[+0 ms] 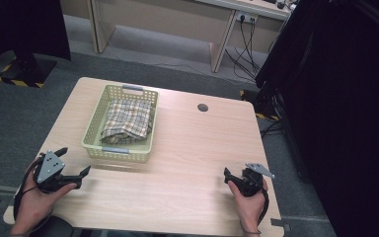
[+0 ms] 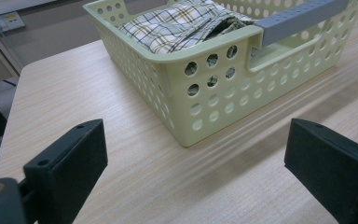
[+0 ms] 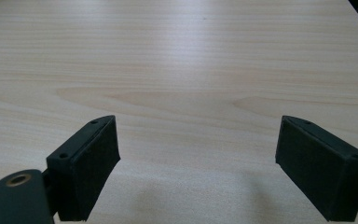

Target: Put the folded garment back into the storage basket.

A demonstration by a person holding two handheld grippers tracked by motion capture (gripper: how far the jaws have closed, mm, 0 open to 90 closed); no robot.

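In the high view, the basket sat left of centre on the table with a checked cloth folded inside, the left gripper at lower left and the right gripper at lower right. The left gripper view showed its jaws spread wide and empty, the basket at upper centre. The right gripper view showed jaws wide apart, holding nothing, over bare tabletop.

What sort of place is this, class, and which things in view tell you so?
Probably an office or lab. A wooden desk with a cable hole stands on grey carpet, and cables run from wall sockets behind it.
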